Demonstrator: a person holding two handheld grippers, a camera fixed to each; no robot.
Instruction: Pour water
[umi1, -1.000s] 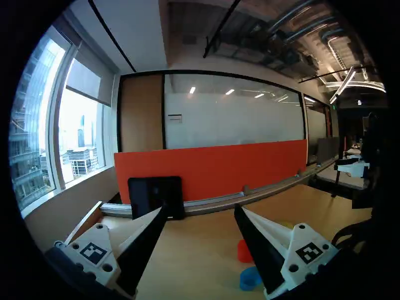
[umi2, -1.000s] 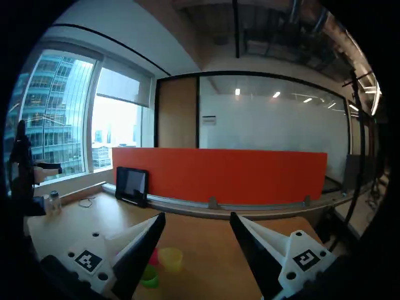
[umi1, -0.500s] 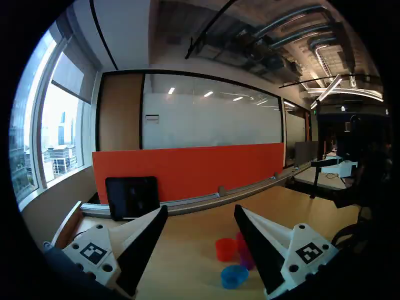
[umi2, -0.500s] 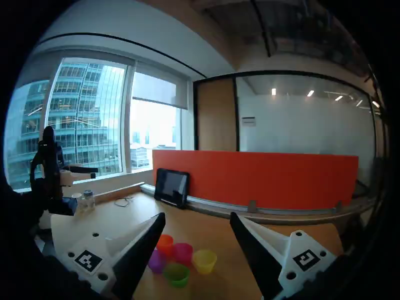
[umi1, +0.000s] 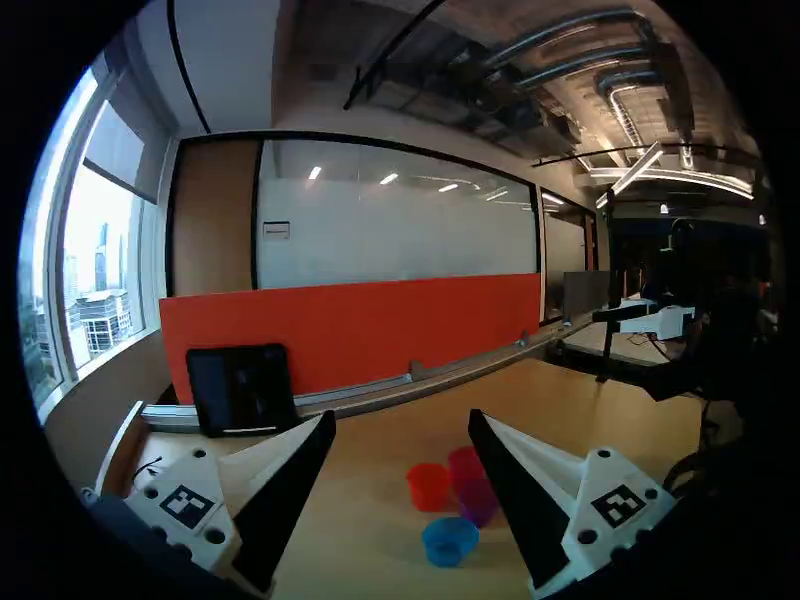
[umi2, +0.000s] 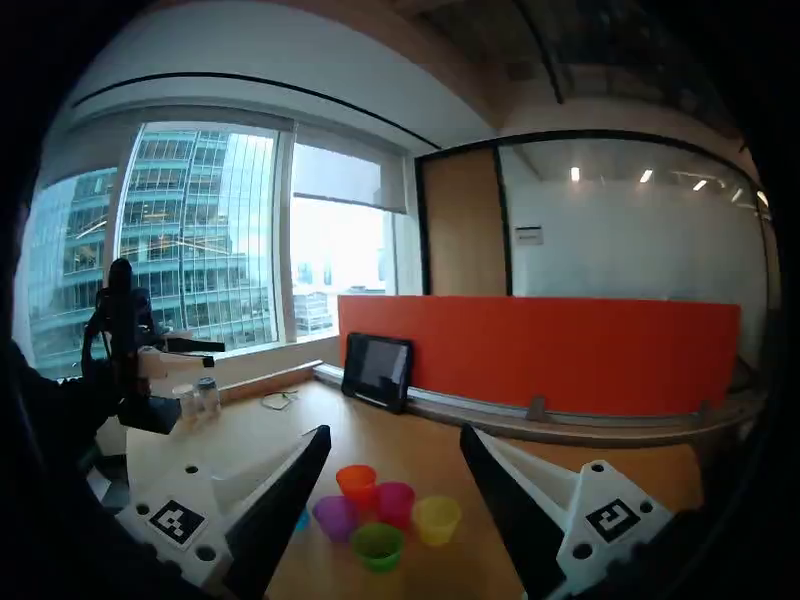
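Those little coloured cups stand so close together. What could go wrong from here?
1. The orange cup stands close beside the pink cup, so grabbing one could topple the other.
2. Spilled water might run across the desk toward the tablet propped at its back.

**No words to read**

In the left gripper view, a small white sign (umi1: 276, 230) sits on the glass wall (umi1: 400, 230) at about ten o'clock. It is too tiny to read. The square tags (umi1: 187, 506) on the left gripper (umi1: 400, 415) and the right gripper (umi2: 393, 430), at seven and five o'clock, show black-and-white blocks, not letters.
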